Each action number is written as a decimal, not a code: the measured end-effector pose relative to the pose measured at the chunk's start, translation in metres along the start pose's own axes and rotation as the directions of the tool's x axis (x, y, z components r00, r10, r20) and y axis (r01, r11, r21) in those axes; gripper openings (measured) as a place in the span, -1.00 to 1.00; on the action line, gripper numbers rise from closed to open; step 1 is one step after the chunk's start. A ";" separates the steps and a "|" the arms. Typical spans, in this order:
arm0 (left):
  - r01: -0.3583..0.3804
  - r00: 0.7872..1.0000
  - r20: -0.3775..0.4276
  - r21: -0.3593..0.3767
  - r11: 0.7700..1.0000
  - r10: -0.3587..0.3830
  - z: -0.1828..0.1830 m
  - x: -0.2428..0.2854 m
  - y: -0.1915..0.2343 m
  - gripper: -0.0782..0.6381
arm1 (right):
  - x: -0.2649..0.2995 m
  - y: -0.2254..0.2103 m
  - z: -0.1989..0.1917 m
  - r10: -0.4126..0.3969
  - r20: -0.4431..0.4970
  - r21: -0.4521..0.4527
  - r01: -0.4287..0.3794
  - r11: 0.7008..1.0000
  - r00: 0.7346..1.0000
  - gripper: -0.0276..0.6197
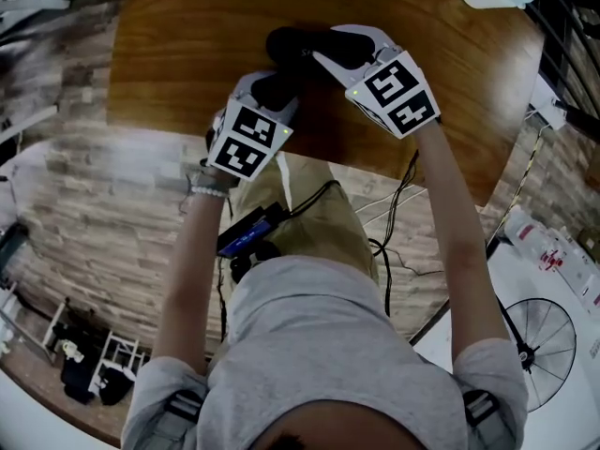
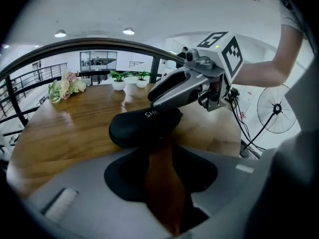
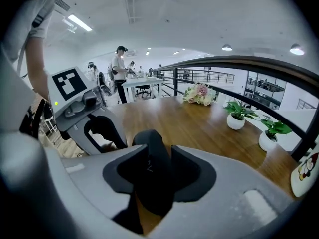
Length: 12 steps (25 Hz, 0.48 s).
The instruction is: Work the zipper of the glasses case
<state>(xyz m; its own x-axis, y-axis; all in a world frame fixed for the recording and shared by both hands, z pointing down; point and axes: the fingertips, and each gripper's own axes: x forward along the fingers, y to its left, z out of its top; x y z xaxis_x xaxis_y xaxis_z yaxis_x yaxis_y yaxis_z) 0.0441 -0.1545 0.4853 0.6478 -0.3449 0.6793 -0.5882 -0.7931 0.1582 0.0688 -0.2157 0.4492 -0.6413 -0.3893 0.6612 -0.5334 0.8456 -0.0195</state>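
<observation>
Right claw (image 3: 155, 152) spread wide, straddling the black glasses case (image 2: 142, 128) lengthwise on the worktop (image 2: 75, 128), while the left claw (image 2: 160, 154), open and empty, faces the case's broad side just ahead, so right is nearer.

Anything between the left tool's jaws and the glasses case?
Only bare table. In the left gripper view it runs between the jaws of the open left tool up to the glasses case.

An open office loft: railings (image 3: 259, 62), potted plants (image 3: 236, 118), people (image 3: 118, 68) at distant desks (image 3: 137, 82).
</observation>
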 end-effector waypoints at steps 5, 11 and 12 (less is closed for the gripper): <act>-0.060 0.998 0.000 -0.031 0.998 0.061 0.001 0.008 0.004 -0.34 | 0.004 -0.003 0.001 0.041 0.006 0.023 -0.042 0.999 0.999 -0.45; -0.108 0.994 0.007 -0.077 0.991 0.109 0.003 0.014 0.010 -0.34 | 0.009 -0.004 0.004 0.064 0.014 0.050 -0.065 0.997 0.998 -0.60; -0.113 0.994 0.006 -0.082 0.990 0.113 0.003 0.015 0.011 -0.34 | 0.010 -0.003 0.004 0.070 0.014 0.056 -0.071 0.996 0.997 -0.60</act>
<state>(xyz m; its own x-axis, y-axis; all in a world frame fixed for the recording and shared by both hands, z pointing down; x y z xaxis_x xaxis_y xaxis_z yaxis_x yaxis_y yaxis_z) 0.0487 -0.1696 0.4955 0.5796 -0.4355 0.6888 -0.6953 -0.7051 0.1392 0.0625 -0.2237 0.4529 -0.6848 -0.3345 0.6475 -0.5170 0.8491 -0.1082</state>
